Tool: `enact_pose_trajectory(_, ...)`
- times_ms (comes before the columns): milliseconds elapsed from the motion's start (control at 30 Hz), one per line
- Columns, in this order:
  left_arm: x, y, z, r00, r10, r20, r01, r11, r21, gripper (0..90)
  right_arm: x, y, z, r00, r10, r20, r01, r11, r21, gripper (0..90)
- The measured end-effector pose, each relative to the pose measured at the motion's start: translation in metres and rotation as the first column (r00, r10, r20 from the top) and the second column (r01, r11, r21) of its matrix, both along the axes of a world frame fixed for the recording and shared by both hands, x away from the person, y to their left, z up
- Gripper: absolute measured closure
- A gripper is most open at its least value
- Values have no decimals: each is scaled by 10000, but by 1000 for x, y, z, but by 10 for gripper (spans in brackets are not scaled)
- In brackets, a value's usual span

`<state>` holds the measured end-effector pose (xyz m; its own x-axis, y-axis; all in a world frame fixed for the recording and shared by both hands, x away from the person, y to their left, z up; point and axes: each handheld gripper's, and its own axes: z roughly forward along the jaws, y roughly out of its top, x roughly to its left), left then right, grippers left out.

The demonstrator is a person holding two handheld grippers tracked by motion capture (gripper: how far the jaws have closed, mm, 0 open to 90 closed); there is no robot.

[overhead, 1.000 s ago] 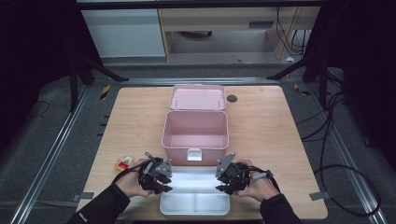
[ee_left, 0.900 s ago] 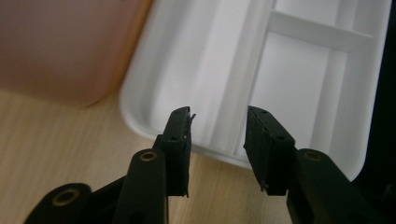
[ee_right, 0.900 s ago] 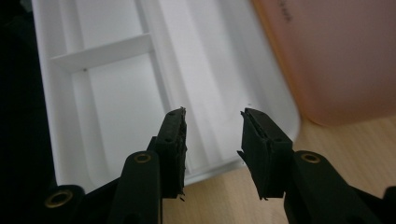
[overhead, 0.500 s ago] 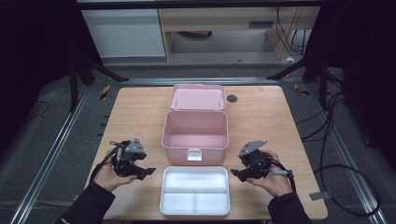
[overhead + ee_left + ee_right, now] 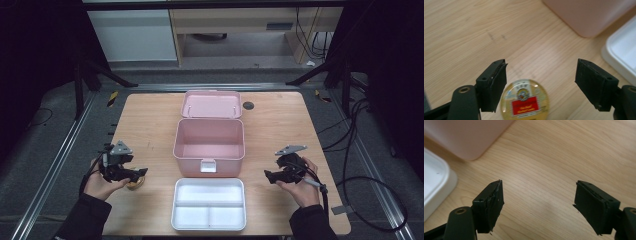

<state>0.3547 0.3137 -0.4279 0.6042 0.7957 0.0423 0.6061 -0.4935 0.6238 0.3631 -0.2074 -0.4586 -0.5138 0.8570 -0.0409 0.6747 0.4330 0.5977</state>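
A white divided tray (image 5: 209, 204) lies at the table's front edge, below an open pink box (image 5: 209, 140) whose lid (image 5: 212, 104) is folded back. My left gripper (image 5: 141, 173) sits left of the tray. Its jaws have just been opening and stand open (image 5: 541, 75) over a small round tin with a yellow and red label (image 5: 524, 101), close to the left jaw and not pressed. My right gripper (image 5: 267, 175) sits right of the tray. It too has just been opening, and nothing but bare wood lies between its jaws (image 5: 539, 195).
The wooden table (image 5: 150, 125) has bare room on both sides of the box. A small dark round disc (image 5: 248, 105) sits by the lid at the back. The pink box corner (image 5: 594, 17) and the tray edge (image 5: 621, 55) lie ahead of the left gripper.
Both hands have drawn outward from the two ends of the white tray, left hand leftward and right hand rightward. Both sets of jaws have widened. The tray stays on the table.
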Motion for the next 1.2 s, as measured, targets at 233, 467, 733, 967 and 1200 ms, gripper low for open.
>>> enact_pose_trajectory(233,5,20,-8,9970,737,-237,-742,9970,-212,186,3,-10,-6,9958,-913,6,912,9955,-274,221)
enact_pose_trajectory(467,7,21,-15,9963,719,-473,-718,9974,40,166,3,-15,-4,9931,-1157,164,1160,9931,-175,218)
enact_pose_trajectory(733,10,16,-25,9945,609,-853,-584,9978,322,151,3,-17,-5,9928,-1193,112,1195,9926,-219,213)
enact_pose_trajectory(967,14,16,-33,9903,594,-1259,-530,9972,533,144,2,-16,-6,9937,-1121,94,1122,9935,-202,213)
enact_pose_trajectory(1200,16,13,-43,9828,524,-1769,-346,9941,1025,132,2,-14,-6,9955,-948,60,949,9951,-274,214)
